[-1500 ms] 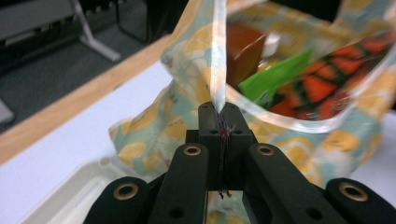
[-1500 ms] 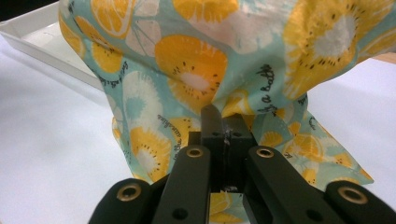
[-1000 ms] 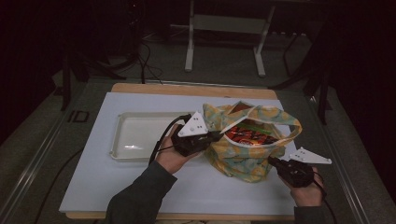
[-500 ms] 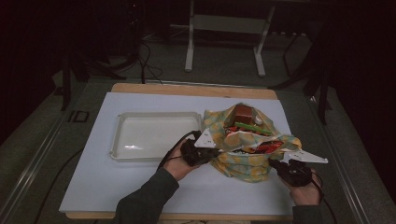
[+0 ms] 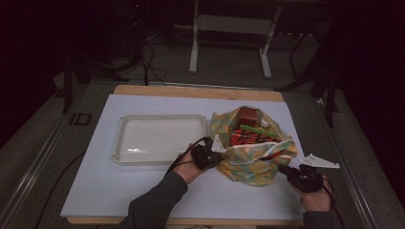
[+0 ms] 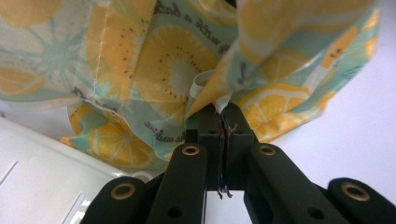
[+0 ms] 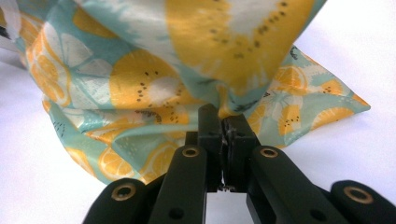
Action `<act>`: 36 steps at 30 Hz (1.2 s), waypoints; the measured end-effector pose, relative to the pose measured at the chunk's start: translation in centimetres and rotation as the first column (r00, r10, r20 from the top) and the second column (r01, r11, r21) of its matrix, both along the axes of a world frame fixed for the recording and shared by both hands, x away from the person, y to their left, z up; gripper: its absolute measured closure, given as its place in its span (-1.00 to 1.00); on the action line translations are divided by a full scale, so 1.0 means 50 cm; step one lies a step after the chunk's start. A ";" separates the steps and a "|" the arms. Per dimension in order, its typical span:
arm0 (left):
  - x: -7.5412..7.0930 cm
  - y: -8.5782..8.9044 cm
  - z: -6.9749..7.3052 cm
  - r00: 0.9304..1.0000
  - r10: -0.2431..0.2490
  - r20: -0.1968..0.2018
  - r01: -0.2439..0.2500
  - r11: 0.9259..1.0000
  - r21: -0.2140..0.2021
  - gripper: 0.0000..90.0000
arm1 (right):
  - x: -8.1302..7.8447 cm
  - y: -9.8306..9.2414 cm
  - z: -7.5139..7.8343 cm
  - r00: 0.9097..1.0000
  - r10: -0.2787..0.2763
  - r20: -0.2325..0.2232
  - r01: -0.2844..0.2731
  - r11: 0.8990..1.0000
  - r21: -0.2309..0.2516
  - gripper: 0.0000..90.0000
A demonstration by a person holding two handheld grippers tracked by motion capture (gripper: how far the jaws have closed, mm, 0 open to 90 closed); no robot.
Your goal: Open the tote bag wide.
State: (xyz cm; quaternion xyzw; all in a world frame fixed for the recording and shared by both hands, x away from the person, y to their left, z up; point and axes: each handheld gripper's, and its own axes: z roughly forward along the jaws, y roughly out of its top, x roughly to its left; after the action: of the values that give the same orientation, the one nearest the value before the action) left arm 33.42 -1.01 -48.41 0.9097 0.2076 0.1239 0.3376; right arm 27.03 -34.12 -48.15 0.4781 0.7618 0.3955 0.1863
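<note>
So I'm working the mouth of this drawstring bag (image 5: 253,160) open, the fabric one with the orange-slice print. It's sitting on the white table cover (image 5: 143,191), just to the right of the empty white tray (image 5: 160,138), and it's stuffed: I'm seeing a brown block (image 5: 247,116), a green stick (image 5: 258,130) and some red packets (image 5: 243,138) poking out the top.

My left gripper (image 6: 218,112) is pinching the rim on the tray side. Its jaws are clenched nearly flat, with a fold of cloth and what looks like a bit of cord caught between them. My right gripper (image 7: 222,122) is doing the same at the opposite rim, on the side nearest me. Its jaws have just been easing apart a hair, but the fabric is plainly sitting between them and they're gripping it.

My read: I'm in the spreading-the-opening step, not the unloading step yet. Next I'm guessing I need to pull the two pinches apart and downward so the rim folds back and the contents stand clear. Tricky part is keeping the pull even, since a lopsided tug could tip the whole thing toward the tray.
</note>
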 end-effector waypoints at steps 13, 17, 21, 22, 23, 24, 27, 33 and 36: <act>-0.024 0.034 0.021 0.999 -0.015 0.047 0.019 0.996 -0.084 0.50 | -0.039 -0.004 0.047 0.997 0.062 0.035 -0.061 0.998 -0.012 0.34; -0.026 0.048 0.029 0.998 -0.004 0.057 0.010 0.995 -0.104 0.47 | -0.057 -0.005 0.080 0.996 0.060 0.067 -0.060 0.998 -0.011 0.32; -0.025 0.051 0.031 0.998 0.003 0.060 0.004 0.993 -0.115 0.47 | -0.063 -0.002 0.105 0.994 0.062 0.091 -0.061 0.998 -0.005 0.30; -0.025 0.051 0.031 0.998 0.002 0.059 0.005 0.993 -0.115 0.47 | -0.063 0.001 0.113 0.993 0.060 0.099 -0.061 0.998 0.004 0.28; -0.026 0.051 0.031 0.998 0.000 0.062 0.007 0.994 -0.112 0.47 | -0.063 0.003 0.119 0.993 0.059 0.101 -0.060 0.998 0.011 0.27; -0.026 0.051 0.031 0.998 -0.002 0.064 0.009 0.994 -0.110 0.47 | -0.062 0.006 0.124 0.993 0.059 0.106 -0.061 0.998 0.015 0.25; -0.027 0.050 0.032 0.998 -0.005 0.065 0.013 0.994 -0.110 0.47 | -0.059 0.012 0.132 0.992 0.060 0.110 -0.063 0.998 0.019 0.18; -0.029 0.051 0.032 0.998 -0.006 0.070 0.014 0.994 -0.113 0.47 | -0.057 0.025 0.146 0.992 0.050 0.116 -0.053 0.998 0.023 0.04; -0.029 0.055 0.031 0.998 -0.002 0.067 0.010 0.993 -0.114 0.47 | -0.059 0.021 0.151 0.992 0.042 0.123 -0.045 0.999 0.022 0.01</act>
State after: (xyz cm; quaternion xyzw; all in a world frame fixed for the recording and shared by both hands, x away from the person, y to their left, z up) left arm 31.99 1.73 -46.87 0.8849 0.2002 0.1410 0.3962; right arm 24.09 -33.08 -40.59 0.4384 0.7543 0.4375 0.2179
